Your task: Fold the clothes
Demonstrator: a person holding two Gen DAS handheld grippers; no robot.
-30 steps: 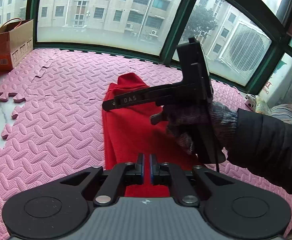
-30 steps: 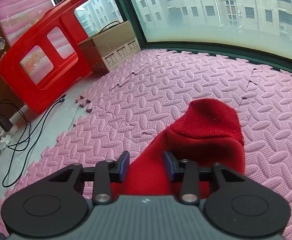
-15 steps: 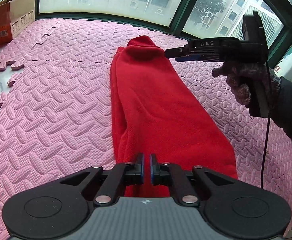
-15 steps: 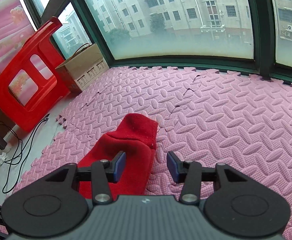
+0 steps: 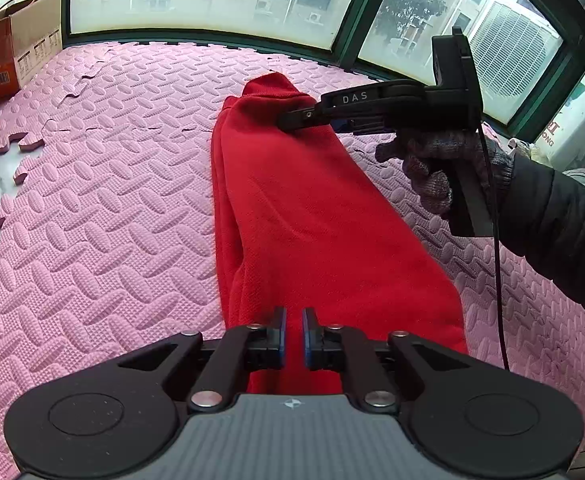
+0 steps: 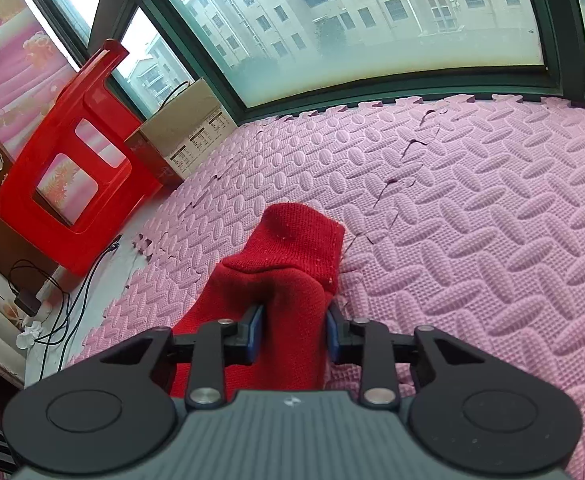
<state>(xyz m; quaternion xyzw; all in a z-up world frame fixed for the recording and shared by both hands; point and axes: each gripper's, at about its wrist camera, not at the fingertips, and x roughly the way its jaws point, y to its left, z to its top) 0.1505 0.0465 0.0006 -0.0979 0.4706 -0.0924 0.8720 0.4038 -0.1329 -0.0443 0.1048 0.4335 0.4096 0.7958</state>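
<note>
Here both hand-held grippers, left (image 5: 293,334) and closing right (image 6: 294,332), pinch the red garment (image 5: 312,216) beside a cardboard box (image 6: 184,132).

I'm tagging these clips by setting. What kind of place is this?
Probably a glazed balcony or bay-window nook in an upper-floor flat: pink foam mats cover the floor, wide windows look onto apartment blocks, and a cardboard box and red plastic stool sit by the wall.

Bright, soft window daylight; sharp focus, fisheye-bent edges.
</note>
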